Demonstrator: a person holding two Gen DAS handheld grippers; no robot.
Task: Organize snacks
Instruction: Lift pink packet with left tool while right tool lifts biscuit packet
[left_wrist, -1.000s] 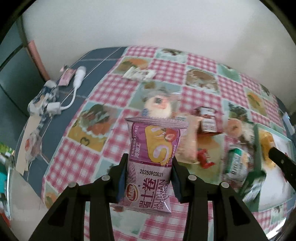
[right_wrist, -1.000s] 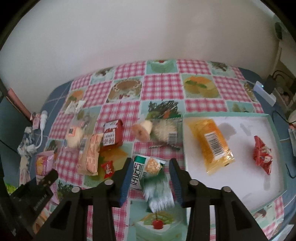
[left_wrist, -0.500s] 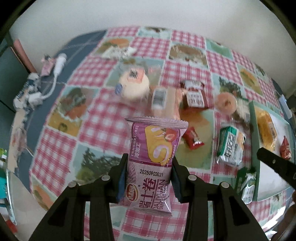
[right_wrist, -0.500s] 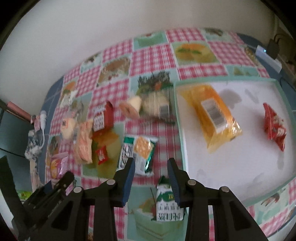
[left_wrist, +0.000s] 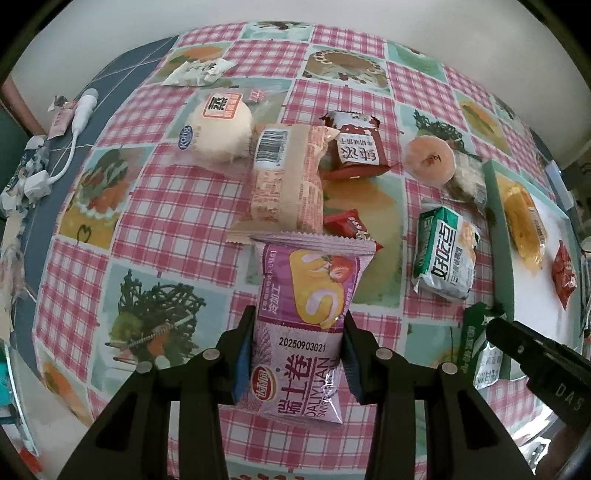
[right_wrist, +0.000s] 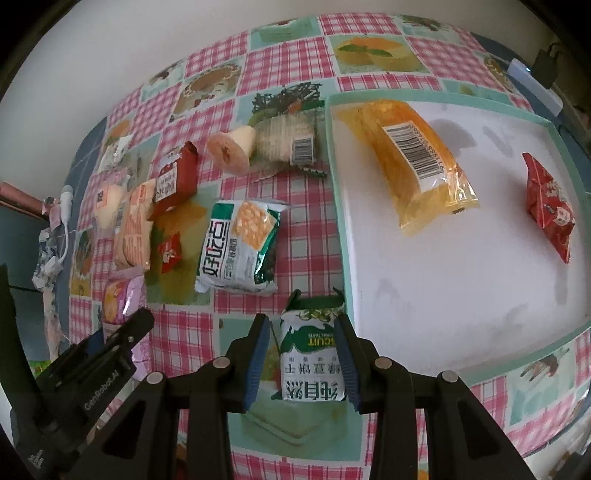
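My left gripper (left_wrist: 297, 343) is shut on a purple swiss-roll packet (left_wrist: 306, 317) and holds it above the checked tablecloth. My right gripper (right_wrist: 303, 354) is shut on a green-and-white biscuit packet (right_wrist: 312, 358), just left of the white tray (right_wrist: 461, 277). The tray holds an orange packet (right_wrist: 413, 158) and a small red packet (right_wrist: 548, 203). On the cloth lie a green cracker packet (right_wrist: 240, 243), a peach packet (left_wrist: 288, 181), a white bun (left_wrist: 219, 129), a dark red packet (left_wrist: 356, 147), a small red candy (left_wrist: 347, 225) and a pink round cake (left_wrist: 430, 158).
A white snack packet (left_wrist: 197, 70) lies near the far edge. A white charger and cable (left_wrist: 74, 129) lie on the blue surface at the left. The tray's green rim (right_wrist: 338, 206) stands close to my right gripper. A wall runs behind the table.
Both grippers have risen and now look down more steeply. The right gripper carried the biscuit packet rightward, toward the tray's edge. The left still holds the purple packet.
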